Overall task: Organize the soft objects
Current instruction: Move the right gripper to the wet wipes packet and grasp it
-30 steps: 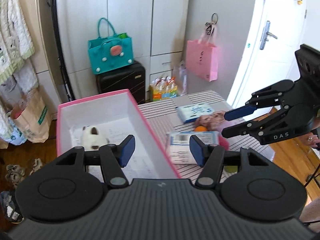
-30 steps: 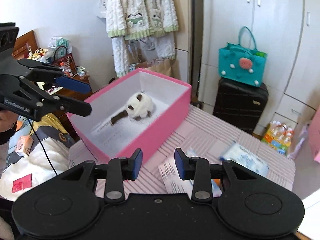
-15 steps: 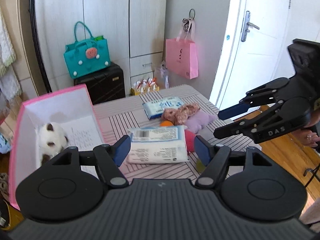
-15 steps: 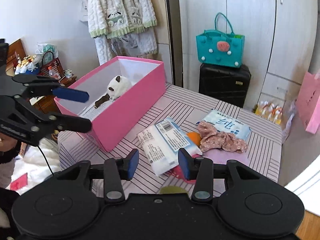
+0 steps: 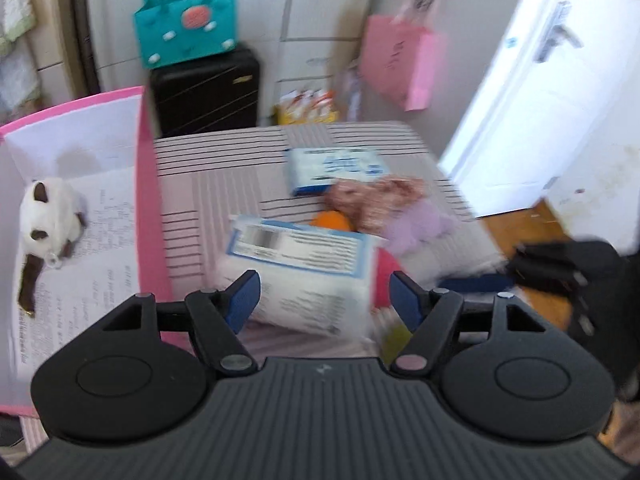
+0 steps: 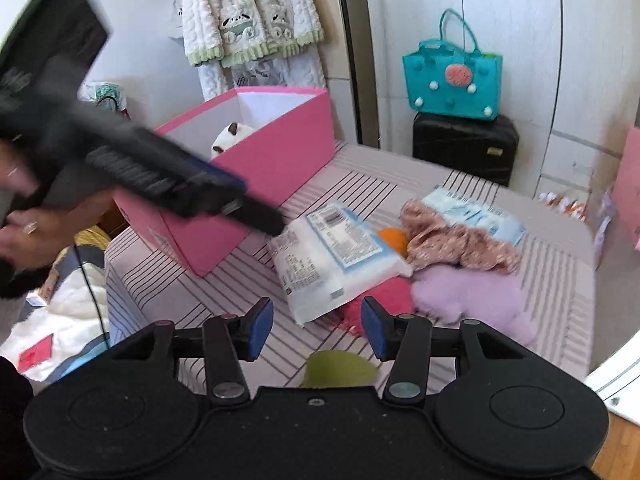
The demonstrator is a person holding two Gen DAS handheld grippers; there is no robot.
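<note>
A pink box [image 5: 145,184] [image 6: 276,168] stands on the left of the striped table [image 5: 208,208] with a white and brown plush cat [image 5: 46,216] inside. A white tissue pack [image 5: 304,272] [image 6: 332,256] lies in the middle, atop a red soft thing [image 6: 380,300]. Behind it are an orange ball [image 6: 392,237], a floral pink cloth [image 6: 456,240], a lilac plush [image 6: 476,300] and a blue-white pack [image 5: 336,166]. My left gripper [image 5: 324,298] is open, low over the tissue pack. My right gripper [image 6: 316,328] is open and empty above the table's near side.
A green soft item [image 6: 340,366] lies at the table's near edge. Behind the table are a black suitcase [image 5: 206,88] with a teal bag [image 5: 186,26], a pink bag [image 5: 404,60] and a white door [image 5: 532,92]. Bedding [image 6: 64,312] lies at the left.
Both grippers have dropped lower and closer to the table. My left gripper has come down over the white tissue pack. My right gripper has neared the pile. Both stay open.
</note>
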